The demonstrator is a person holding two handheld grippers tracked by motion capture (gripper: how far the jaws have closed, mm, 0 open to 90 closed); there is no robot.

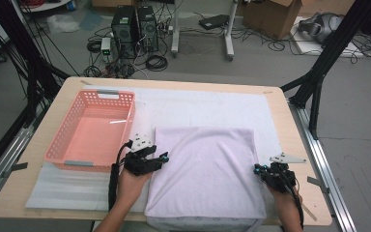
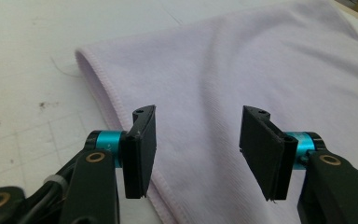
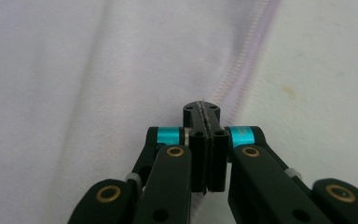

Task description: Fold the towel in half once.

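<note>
My left gripper (image 2: 198,154) stands released, jaws straddling the left hem of the lilac towel (image 1: 205,169), which lies folded on the white mat (image 1: 198,104) beside the pink basket (image 1: 60,140). My right gripper (image 3: 205,112) is clenched at the right hem; whether cloth is pinched I cannot tell. I'd lower the left, bite both layers. The high view shows the towel's square outline; the gripper views show the stitching.

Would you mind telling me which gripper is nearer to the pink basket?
Left. The left gripper sits just off the pink basket, at the folded cloth's left edge; the right gripper is across the cloth at its right edge.
</note>
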